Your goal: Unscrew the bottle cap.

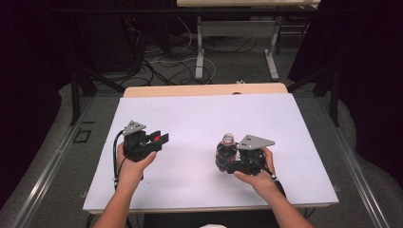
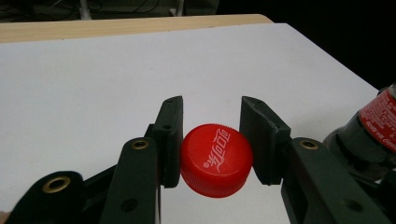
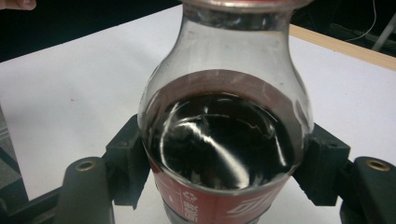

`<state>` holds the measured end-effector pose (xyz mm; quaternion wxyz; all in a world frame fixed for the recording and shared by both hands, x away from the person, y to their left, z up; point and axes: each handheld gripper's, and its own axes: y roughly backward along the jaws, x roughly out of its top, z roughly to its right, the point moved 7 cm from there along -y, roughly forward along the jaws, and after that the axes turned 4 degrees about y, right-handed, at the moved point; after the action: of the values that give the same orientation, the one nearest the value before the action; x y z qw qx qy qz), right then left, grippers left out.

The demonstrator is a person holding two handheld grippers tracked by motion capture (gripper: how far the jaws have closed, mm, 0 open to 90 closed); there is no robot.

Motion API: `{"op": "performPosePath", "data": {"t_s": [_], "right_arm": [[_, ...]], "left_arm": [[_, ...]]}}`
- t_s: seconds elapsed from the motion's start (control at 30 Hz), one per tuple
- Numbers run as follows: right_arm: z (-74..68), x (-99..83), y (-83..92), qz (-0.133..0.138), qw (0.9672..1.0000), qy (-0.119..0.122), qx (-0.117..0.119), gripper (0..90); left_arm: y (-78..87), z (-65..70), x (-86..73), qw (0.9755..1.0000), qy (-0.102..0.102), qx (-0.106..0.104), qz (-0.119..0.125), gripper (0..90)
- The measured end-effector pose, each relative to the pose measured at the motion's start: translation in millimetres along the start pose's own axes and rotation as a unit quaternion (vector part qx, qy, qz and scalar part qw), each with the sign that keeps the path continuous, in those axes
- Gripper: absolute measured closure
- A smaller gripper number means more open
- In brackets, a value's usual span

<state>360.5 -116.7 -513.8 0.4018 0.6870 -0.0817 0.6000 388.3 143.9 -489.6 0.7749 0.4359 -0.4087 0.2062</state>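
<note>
A red bottle cap (image 2: pixel 215 159) with white lettering sits clamped between the two black pads of my left gripper (image 2: pixel 212 140), just above the white table top. From above, that left gripper (image 1: pixel 160 139) is at the left of the table with the red cap (image 1: pixel 156 137) between its jaws. A clear cola bottle (image 3: pixel 224 135), part full of dark liquid with a red label, stands upright with my right gripper (image 3: pixel 224 172) shut on its body. In the high view the bottle (image 1: pixel 225 151) is right of centre and the right gripper (image 1: pixel 227 160) grips it from the right side.
The white table top (image 1: pixel 199 118) has a wooden strip along its far edge (image 1: pixel 204 89). Beyond it stand another table's legs and loose cables on the floor. Dark floor drops away on both sides of the table.
</note>
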Motion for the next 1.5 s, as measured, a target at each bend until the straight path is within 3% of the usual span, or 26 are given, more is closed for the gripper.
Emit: {"op": "performPosePath", "data": {"t_s": [0.5,1.17,1.5], "right_arm": [[11.7,3.6,-11.3,0.005,0.9997,-0.003,-0.024,30.1],[28.1,62.5,-66.8,0.012,0.9990,-0.004,-0.044,30.0],[47.9,65.8,-98.0,0.012,0.9978,-0.026,-0.060,30.0]], "left_arm": [[1.9,-23.0,-16.2,0.9997,0.010,0.021,0.006,61.3],[3.8,-29.9,-17.6,0.9995,0.019,0.022,0.010,61.3],[4.5,-33.2,-18.3,0.9994,0.024,0.022,0.009,61.3]]}}
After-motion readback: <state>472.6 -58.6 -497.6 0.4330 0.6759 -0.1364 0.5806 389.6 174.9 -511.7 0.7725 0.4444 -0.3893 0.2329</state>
